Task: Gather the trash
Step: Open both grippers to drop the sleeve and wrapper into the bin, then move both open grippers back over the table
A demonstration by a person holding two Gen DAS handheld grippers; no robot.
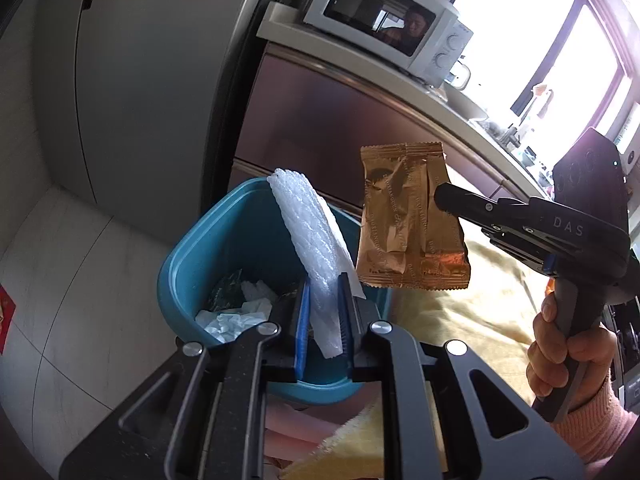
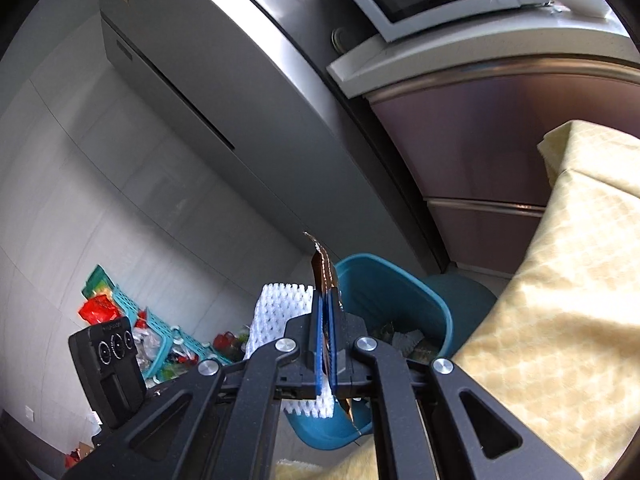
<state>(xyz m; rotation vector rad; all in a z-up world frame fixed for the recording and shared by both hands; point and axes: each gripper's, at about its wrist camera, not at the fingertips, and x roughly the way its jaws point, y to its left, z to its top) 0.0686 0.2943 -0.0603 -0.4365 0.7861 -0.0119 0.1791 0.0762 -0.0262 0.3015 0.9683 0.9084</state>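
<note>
My left gripper (image 1: 323,308) is shut on a white foam net sleeve (image 1: 310,236), which stands up above the teal trash bin (image 1: 208,248). Crumpled white paper and dark scraps lie inside the bin. To the right, my right gripper (image 1: 438,196) is shut on a brown foil wrapper (image 1: 408,216), held in the air beside the bin's far rim. In the right wrist view the same wrapper (image 2: 326,272) shows edge-on between the blue pads (image 2: 319,340) of the right gripper (image 2: 327,316), with the foam sleeve (image 2: 276,308) and the left gripper's body to its left and the bin (image 2: 404,292) just ahead.
A yellow cloth (image 2: 560,320) covers a table at the right. Behind the bin stand a grey fridge (image 1: 152,100), a brown cabinet (image 1: 328,128) and a white microwave (image 1: 392,24). A teal basket (image 2: 160,332) with colourful clutter sits on the pale tiled floor at the left.
</note>
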